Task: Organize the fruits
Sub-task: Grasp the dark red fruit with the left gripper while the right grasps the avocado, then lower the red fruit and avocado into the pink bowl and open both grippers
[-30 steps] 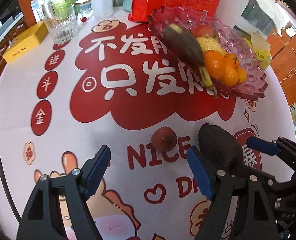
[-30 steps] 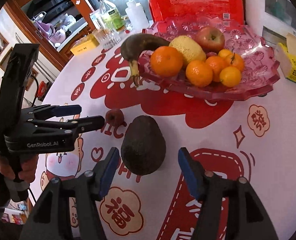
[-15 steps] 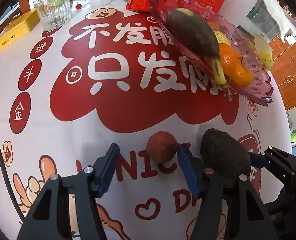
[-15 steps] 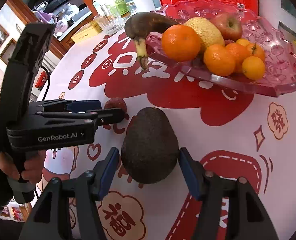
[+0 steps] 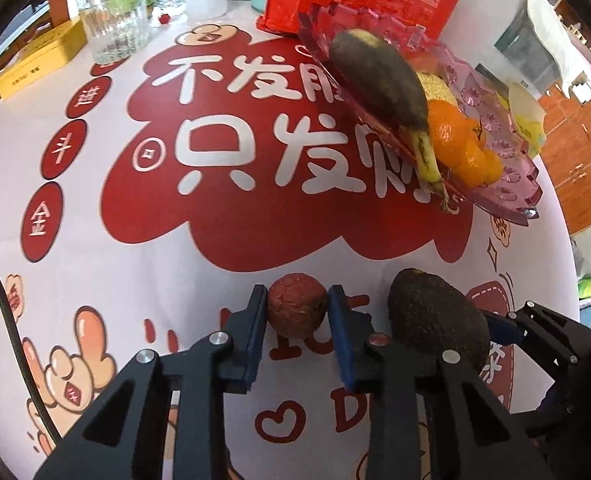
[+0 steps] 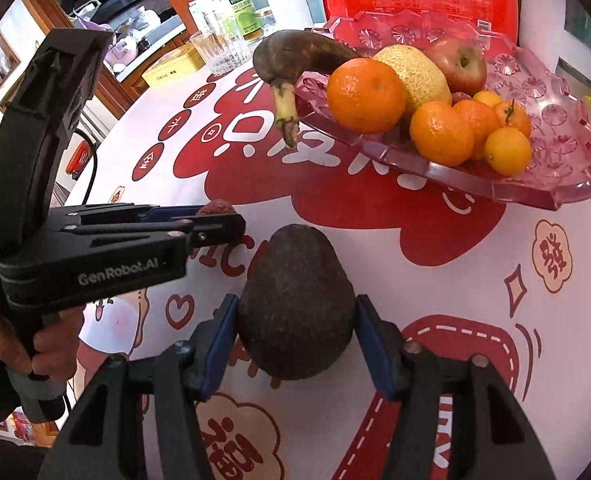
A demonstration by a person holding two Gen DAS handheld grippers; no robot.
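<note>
Left tool (image 5: 297,322) clenched on the lychee (image 5: 296,307), jaws having just closed; right tool (image 6: 295,334) closing about the avocado (image 6: 295,304); both fruits on the tabletop (image 5: 135,280) near the dish (image 6: 555,136); lift straight, gently, clearing its rim.

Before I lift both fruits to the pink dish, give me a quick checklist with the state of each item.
1. Left gripper shut on the small red fruit, its jaws having just closed: ok.
2. Right gripper around the avocado, its jaws having just closed further; firm pad contact: cannot tell.
3. Both fruits apart from each other: ok.
4. Free space in the pink dish, on the side away from the banana: ok.
5. Banana stem overhanging the dish rim, in the approach path: not ok.
</note>
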